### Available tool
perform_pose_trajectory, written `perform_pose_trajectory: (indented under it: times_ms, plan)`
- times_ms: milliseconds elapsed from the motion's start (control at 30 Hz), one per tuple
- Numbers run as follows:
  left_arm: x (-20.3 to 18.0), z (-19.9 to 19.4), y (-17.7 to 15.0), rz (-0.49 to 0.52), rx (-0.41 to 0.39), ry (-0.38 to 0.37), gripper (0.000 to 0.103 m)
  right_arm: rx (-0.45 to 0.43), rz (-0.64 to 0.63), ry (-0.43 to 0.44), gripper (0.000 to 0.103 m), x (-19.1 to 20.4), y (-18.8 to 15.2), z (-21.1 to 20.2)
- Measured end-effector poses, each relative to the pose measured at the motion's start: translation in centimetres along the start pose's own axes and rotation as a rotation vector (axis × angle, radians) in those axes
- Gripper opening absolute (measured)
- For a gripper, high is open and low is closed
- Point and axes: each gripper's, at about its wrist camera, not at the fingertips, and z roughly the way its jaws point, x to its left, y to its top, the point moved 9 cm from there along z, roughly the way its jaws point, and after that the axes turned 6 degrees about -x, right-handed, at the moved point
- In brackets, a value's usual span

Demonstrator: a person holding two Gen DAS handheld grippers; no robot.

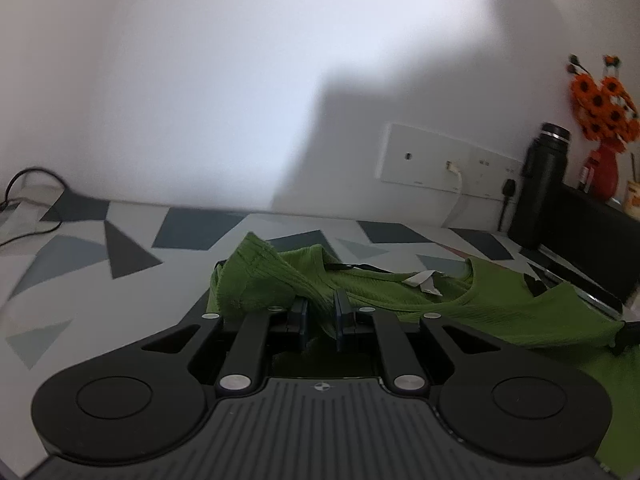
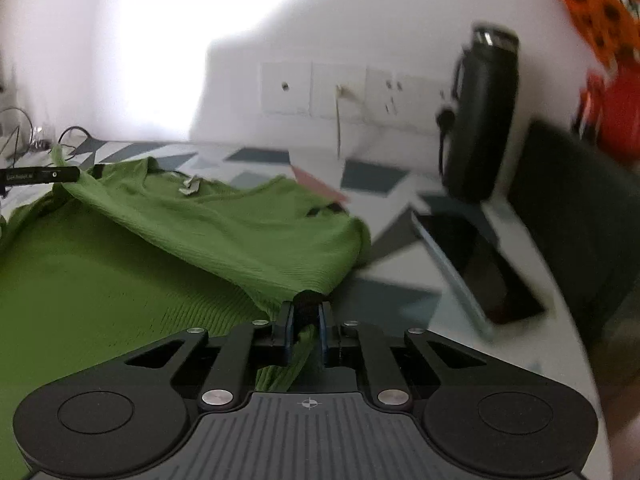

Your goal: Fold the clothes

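We are pinching the green shirt (image 2: 208, 224) with both grippers: left gripper (image 1: 320, 312) clamping fabric at its 12 o'clock, right gripper (image 2: 305, 332) clamping the hem, shirt stretching toward 10 o'clock across the table (image 1: 80, 264).

Ahead and to the right of the claw, a black flask (image 1: 545, 184) stands upright against the wall, with a red vase (image 1: 602, 174) of orange flowers (image 1: 604, 100) further right. A white socket panel (image 1: 444, 162) sits on the wall beyond. Far left, black cables (image 1: 28, 184) lie on the table's geometric-patterned cloth (image 1: 80, 264).
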Motion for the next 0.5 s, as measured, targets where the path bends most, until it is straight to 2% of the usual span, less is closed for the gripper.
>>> perform_pose_trajectory:
  times_ms: [67, 100, 233, 267, 300, 333, 433, 500]
  plan:
    - [-0.5, 0.0, 0.0, 0.028, -0.001, -0.01, 0.013, 0.021, 0.012, 0.027, 0.015, -0.1, -0.3, -0.3]
    - [-0.6, 0.0, 0.0, 0.031, 0.0, -0.012, 0.013, 0.028, 0.014, 0.042, 0.025, -0.1, -0.4, -0.5]
    - [-0.4, 0.1, 0.0, 0.02, 0.005, -0.023, 0.013, -0.024, 0.166, 0.114, 0.032, -1.7, 2.2, -1.3]
    - [-0.2, 0.2, 0.0, 0.009, 0.009, -0.028, 0.013, -0.032, 0.237, 0.125, 0.037, -2.6, 2.9, -1.0]
    - [0.0, 0.2, 0.0, -0.001, 0.012, -0.032, 0.013, -0.04, 0.308, 0.135, 0.046, -3.5, 3.6, -0.8]
    - [0.1, 0.2, -0.1, -0.01, 0.015, -0.037, 0.013, -0.037, 0.395, 0.143, 0.049, -4.5, 4.3, -0.2]
    - [0.1, 0.3, -0.1, -0.016, 0.018, -0.047, 0.013, 0.062, 0.71, 0.173, 0.049, -7.6, 4.7, 3.3]
    - [0.1, 0.2, -0.1, -0.015, 0.013, -0.051, 0.013, 0.115, 0.847, 0.155, 0.048, -9.0, 4.6, 5.2]
